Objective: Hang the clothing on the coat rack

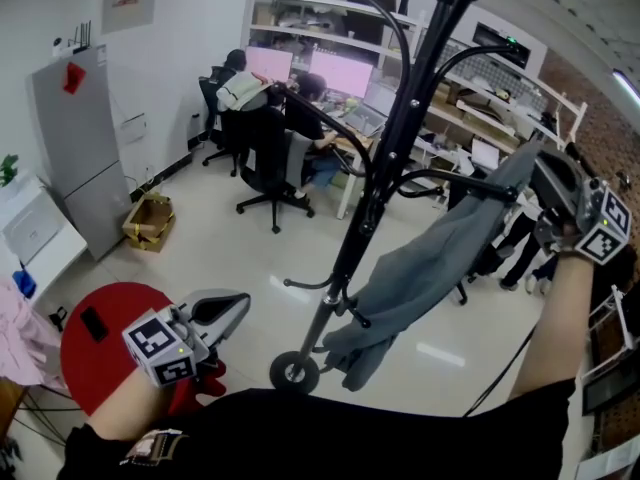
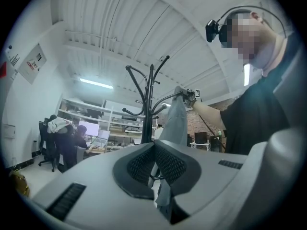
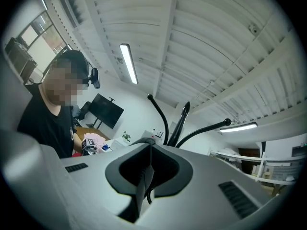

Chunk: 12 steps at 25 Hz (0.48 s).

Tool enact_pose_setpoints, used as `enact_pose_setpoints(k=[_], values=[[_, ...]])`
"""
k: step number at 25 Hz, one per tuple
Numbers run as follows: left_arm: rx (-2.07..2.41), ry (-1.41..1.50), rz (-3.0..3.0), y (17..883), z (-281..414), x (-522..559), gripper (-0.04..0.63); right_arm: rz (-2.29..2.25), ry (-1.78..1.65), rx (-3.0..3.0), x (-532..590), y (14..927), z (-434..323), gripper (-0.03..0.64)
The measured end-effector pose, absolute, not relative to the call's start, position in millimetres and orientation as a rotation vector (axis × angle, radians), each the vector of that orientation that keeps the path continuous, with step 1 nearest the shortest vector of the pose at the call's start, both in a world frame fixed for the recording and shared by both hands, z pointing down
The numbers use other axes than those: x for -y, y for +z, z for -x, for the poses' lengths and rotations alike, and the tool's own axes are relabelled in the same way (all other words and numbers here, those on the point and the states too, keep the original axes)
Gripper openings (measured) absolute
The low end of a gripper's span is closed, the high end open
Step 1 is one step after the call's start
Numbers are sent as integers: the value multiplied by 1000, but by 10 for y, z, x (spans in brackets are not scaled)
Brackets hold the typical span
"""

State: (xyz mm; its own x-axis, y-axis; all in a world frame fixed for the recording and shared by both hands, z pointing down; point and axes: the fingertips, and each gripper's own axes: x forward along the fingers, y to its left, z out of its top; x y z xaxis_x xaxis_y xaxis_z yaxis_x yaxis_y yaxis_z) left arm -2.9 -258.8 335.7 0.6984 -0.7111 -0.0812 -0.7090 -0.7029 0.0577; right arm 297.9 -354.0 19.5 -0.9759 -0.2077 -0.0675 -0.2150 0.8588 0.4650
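Head view: a black rack [image 1: 385,158] is seen slanting up from its base on the floor [image 1: 220,238]. The right hand-held gripper [image 1: 535,173] is held high, just right of the rack's arms, and is pinched on the upper end of the grey clothing [image 1: 420,258]. The clothing is draped down and to the left from it, beside the pole, with its lower end near the base. Whether any part is caught on a hook cannot be told. The left hand-held gripper [image 1: 235,306] is held low, left of the base, above a red round surface [image 1: 100,358]; it is pressed together and nothing is held in it. People [image 1: 290,118] are seated at desks [image 1: 350,143] far behind.

Left gripper view: the jaws are seen pressed together with nothing between them. Past them the rack is seen upright, and the clothing is seen hanging just to its right from the raised right hand-held gripper.

Right gripper view: the jaws are closed on a thin fold of the clothing, which is seen hanging down between the pads. The rack's top and two curved arms are seen just beyond the jaws, under a ceiling lamp [image 3: 128,63].
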Motion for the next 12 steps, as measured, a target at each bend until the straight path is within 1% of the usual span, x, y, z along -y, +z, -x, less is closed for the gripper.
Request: enact_pose_setpoints(k=[3, 12], values=[[1181, -146, -2888, 3361, -15, 2623, 5, 308, 755, -2975, 3418, 95, -3082, 8], [1144, -144, -2887, 3410, -44, 2642, 5, 258, 803, -3008, 3155, 82, -2897, 9]])
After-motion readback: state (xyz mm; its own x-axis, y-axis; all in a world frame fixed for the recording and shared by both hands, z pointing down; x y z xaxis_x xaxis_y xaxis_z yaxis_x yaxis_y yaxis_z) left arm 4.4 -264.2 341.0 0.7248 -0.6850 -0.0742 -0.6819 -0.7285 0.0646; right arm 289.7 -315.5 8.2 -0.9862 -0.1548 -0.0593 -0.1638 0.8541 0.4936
